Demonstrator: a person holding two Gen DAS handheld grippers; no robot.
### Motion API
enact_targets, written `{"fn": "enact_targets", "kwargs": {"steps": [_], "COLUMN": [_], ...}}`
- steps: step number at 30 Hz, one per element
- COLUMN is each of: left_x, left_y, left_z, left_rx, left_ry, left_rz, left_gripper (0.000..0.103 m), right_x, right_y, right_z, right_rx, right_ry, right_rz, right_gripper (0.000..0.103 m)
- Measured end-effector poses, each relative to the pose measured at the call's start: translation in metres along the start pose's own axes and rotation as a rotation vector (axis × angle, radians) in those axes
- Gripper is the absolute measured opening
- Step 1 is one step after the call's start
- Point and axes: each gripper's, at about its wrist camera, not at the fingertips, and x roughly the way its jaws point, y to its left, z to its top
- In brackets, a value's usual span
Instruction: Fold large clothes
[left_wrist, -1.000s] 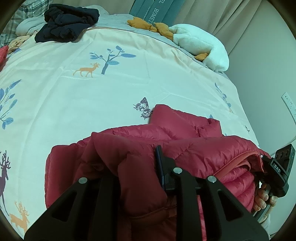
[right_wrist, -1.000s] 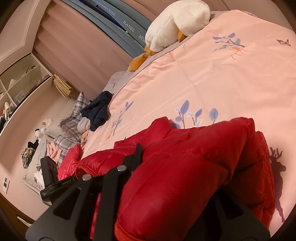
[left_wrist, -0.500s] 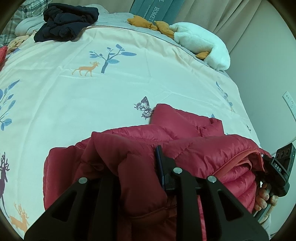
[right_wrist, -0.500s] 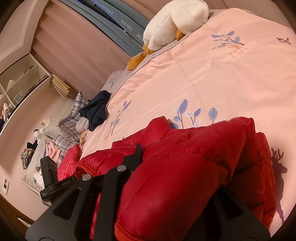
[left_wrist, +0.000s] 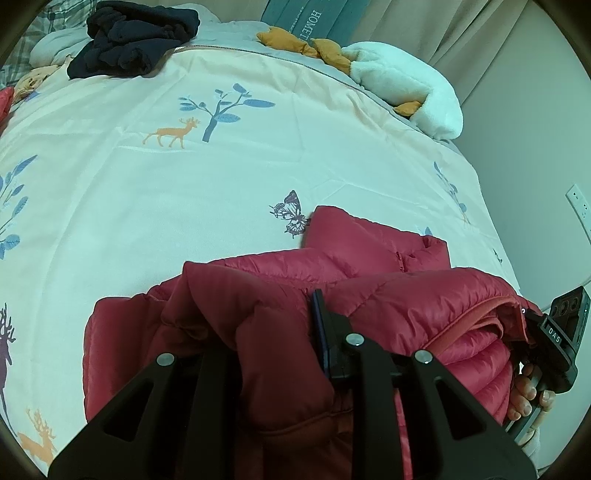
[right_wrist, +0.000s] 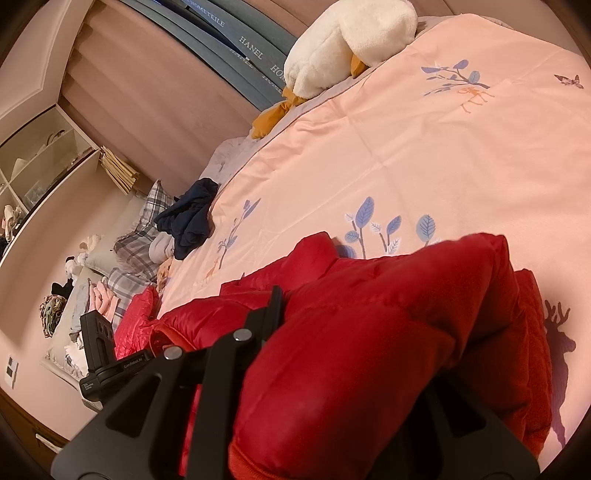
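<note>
A: Where is the red puffer jacket lying?

B: It is lying bunched up at the near edge of the bed, on the pale duvet printed with deer, trees and a butterfly. In the left wrist view its far corner is just beside the butterfly print.

A: What is the left hand-held gripper doing?

B: It is pinching a thick fold of the jacket between its two black fingers. The jaws are standing nearly closed, with padded fabric bulging up between them and hiding the left finger's tip.

A: And the right hand-held gripper?

B: It is doing the same, clamping a puffy red fold with its jaws drawn close together. The fabric is spilling over its right finger, so only the left finger is showing clearly.

A: Are the two seeing each other?

B: Yes. The right one is appearing at the right edge of the left wrist view with a person's fingers wrapping its handle, and the left one is showing at the left edge of the right wrist view.

A: What else is lying on the bed?

B: A heap of dark navy clothing is resting at the far side, and a white plush toy with orange parts is lying near the headboard, both well apart from the jacket.
</note>
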Motion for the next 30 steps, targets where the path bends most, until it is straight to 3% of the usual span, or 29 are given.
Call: {"fn": "enact_targets", "kwargs": {"steps": [30], "left_x": [0.011], "left_y": [0.005], "left_z": [0.007], "left_rx": [-0.021], "left_ry": [0.027], "left_rz": [0.004], "left_gripper": [0.022], "right_x": [0.004], "right_y": [-0.002], "right_z": [0.002], "right_rx": [0.021], "right_ry": [0.026], "right_rz": [-0.011], "right_gripper": [0.017]}}
